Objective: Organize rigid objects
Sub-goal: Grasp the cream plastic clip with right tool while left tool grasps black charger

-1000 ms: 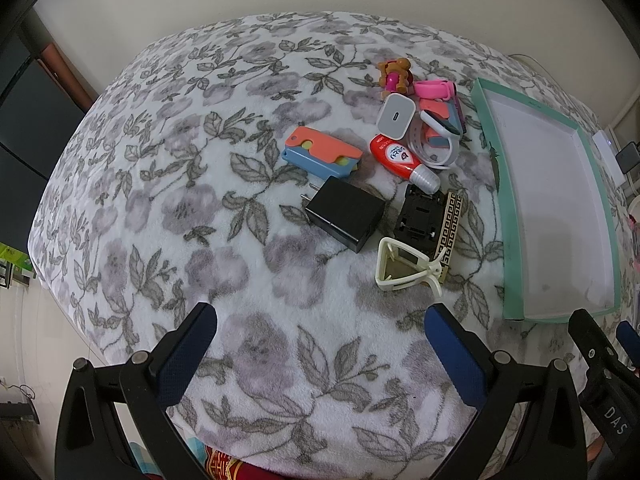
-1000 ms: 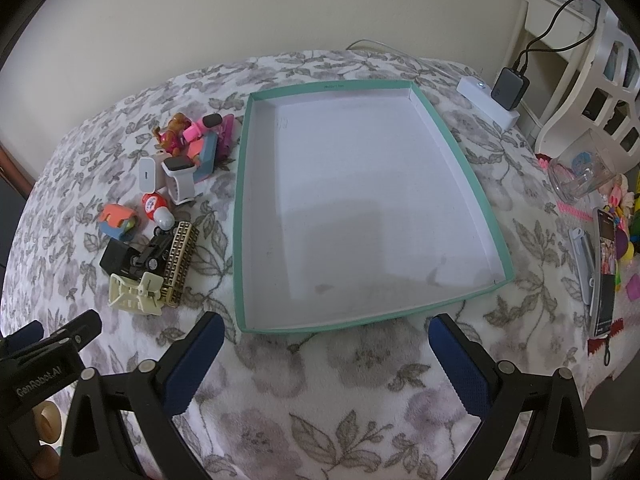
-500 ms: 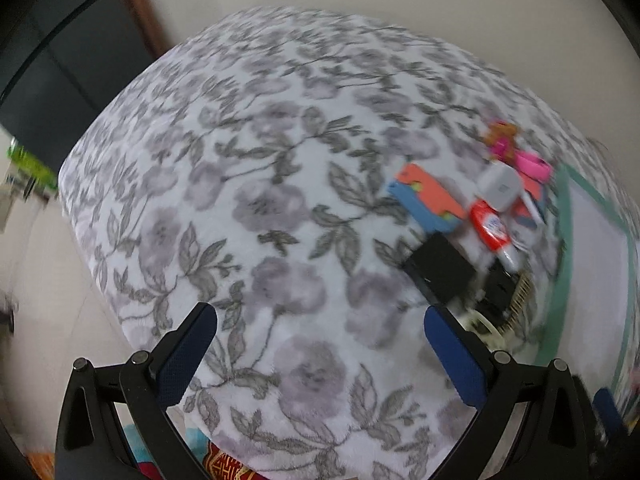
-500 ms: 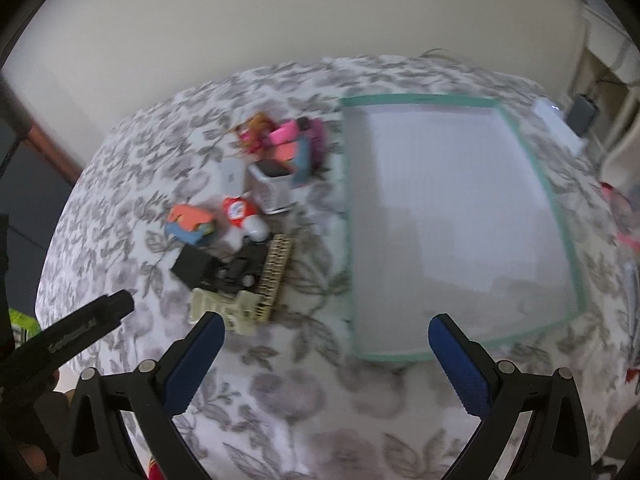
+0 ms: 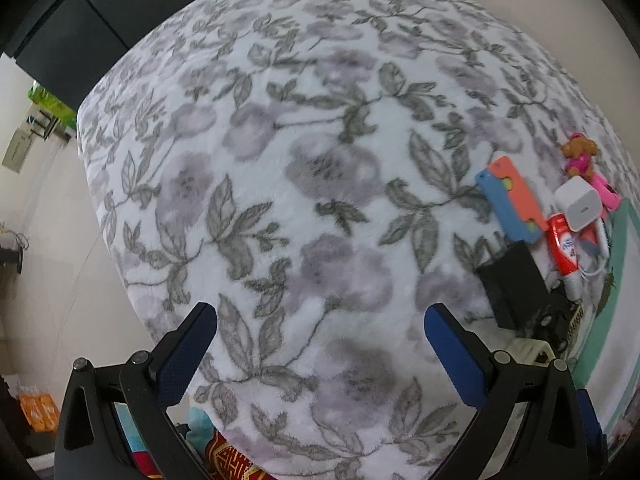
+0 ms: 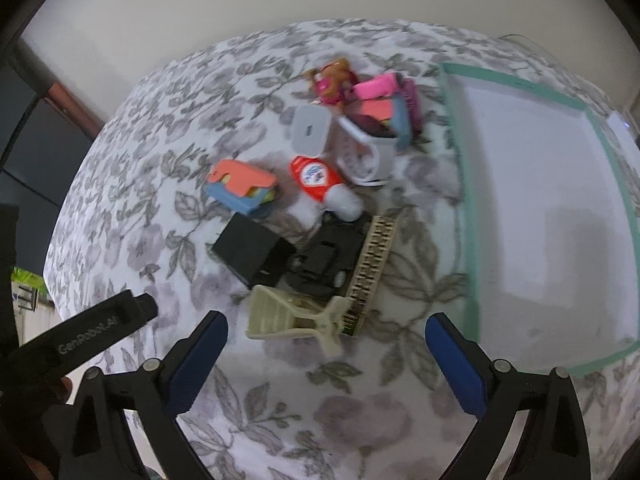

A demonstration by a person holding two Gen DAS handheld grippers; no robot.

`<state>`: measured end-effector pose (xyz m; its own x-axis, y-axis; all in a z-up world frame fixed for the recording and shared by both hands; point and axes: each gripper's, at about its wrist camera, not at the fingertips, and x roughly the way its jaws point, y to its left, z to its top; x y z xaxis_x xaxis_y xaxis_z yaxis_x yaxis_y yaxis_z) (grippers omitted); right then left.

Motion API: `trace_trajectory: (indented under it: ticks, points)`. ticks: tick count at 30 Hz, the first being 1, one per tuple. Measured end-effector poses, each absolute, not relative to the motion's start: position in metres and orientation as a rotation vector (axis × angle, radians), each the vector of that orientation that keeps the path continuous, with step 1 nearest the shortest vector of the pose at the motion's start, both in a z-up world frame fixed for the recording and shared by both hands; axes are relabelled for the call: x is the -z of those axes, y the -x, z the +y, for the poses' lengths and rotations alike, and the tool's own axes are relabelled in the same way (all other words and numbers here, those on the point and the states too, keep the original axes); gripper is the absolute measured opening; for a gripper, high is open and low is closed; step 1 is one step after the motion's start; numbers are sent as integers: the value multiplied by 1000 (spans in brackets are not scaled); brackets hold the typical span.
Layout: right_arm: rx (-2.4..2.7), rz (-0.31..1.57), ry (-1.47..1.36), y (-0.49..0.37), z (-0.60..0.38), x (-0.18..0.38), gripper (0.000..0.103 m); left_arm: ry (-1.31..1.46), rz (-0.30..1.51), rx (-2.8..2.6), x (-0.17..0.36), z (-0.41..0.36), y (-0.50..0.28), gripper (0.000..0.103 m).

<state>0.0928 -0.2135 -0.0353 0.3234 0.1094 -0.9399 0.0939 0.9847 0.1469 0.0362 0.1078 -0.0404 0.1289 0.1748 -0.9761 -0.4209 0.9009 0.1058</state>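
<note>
Right gripper (image 6: 326, 344) jaws wide, empty; cream clip (image 6: 298, 316) lies just ahead between them, long axis crosswise, at the near edge of the clutter left of the teal tray (image 6: 468, 216). Left gripper (image 5: 320, 338) also wide, empty, over bare floral blanket (image 5: 280, 160); pile well off to its right; right arm nearer.

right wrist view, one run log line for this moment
stage: approach | right hand-held gripper: open, above cream clip | left hand-held gripper: open, empty | tray: empty | pile: untouched
</note>
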Motion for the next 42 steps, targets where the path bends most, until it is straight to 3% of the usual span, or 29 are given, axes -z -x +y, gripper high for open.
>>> trace_trajectory:
  ticks: [11, 18, 42]
  points:
    - [-23, 1280, -218, -97, -208, 46, 79, 269, 1400, -409, 52, 103, -43, 103]
    - [-81, 1276, -267, -97, -208, 46, 58, 319, 1401, -362, 48, 85, -52, 103]
    - [-46, 1265, -363, -89, -255, 32, 53, 457, 1352, -285, 61, 3, -105, 103]
